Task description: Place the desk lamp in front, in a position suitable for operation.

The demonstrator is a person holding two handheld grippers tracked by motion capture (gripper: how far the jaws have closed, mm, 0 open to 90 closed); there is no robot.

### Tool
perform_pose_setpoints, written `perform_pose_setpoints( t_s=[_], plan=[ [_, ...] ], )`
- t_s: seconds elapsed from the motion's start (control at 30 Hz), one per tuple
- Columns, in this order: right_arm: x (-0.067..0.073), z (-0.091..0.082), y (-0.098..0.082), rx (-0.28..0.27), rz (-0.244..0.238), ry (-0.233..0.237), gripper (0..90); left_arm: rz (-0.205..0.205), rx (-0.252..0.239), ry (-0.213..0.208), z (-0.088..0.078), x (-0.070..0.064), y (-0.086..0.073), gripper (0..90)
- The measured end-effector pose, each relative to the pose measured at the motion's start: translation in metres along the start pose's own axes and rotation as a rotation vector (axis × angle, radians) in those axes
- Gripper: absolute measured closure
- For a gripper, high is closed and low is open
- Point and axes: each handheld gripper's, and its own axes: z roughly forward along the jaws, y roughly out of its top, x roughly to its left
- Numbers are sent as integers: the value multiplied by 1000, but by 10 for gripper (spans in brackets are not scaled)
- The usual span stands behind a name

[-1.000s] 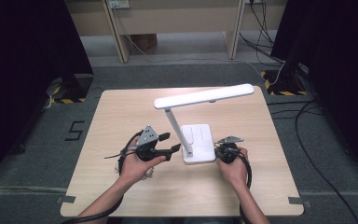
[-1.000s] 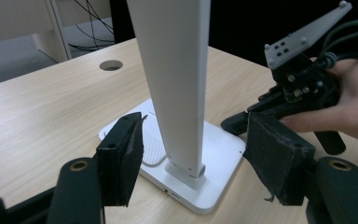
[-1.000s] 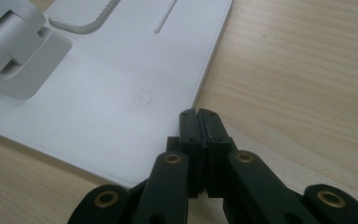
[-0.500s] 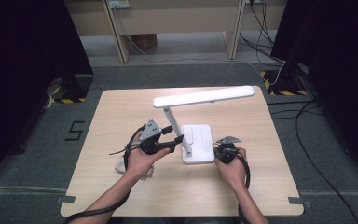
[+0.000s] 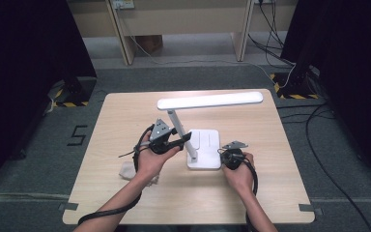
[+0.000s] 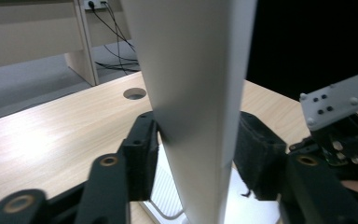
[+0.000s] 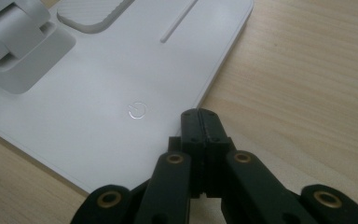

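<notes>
From above, a white desk lamp (image 5: 204,145) stands mid-table (image 5: 125,111), the left gripper (image 5: 183,139) reaching to its upright arm and the right gripper (image 5: 221,153) at the base's near right edge. Left gripper view: jaws spread around the lamp arm (image 6: 196,93), one pad touching. Right gripper view: jaws pressed together, tips over the base (image 7: 98,93) beside the power symbol (image 7: 137,110).

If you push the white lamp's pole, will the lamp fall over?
Probably not easily: the lamp stands on a wide flat base. Its long head overhangs, so a hard shove might tip it. The smooth pole could slip.
</notes>
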Motion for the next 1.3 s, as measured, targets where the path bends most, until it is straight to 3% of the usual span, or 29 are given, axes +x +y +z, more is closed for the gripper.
perform_pose_setpoints(
  t_s=[0.3,0.6,1.3],
  plan=[
    [0,0,0,-5,-15,2,900,0,19,4,1,0,2,591],
    [6,0,-1,-10,-30,18,900,-18,19,15,-12,-2,-1,591],
    [59,-6,-5,15,-150,64,900,6,70,57,-66,7,-13,594]
  ],
)
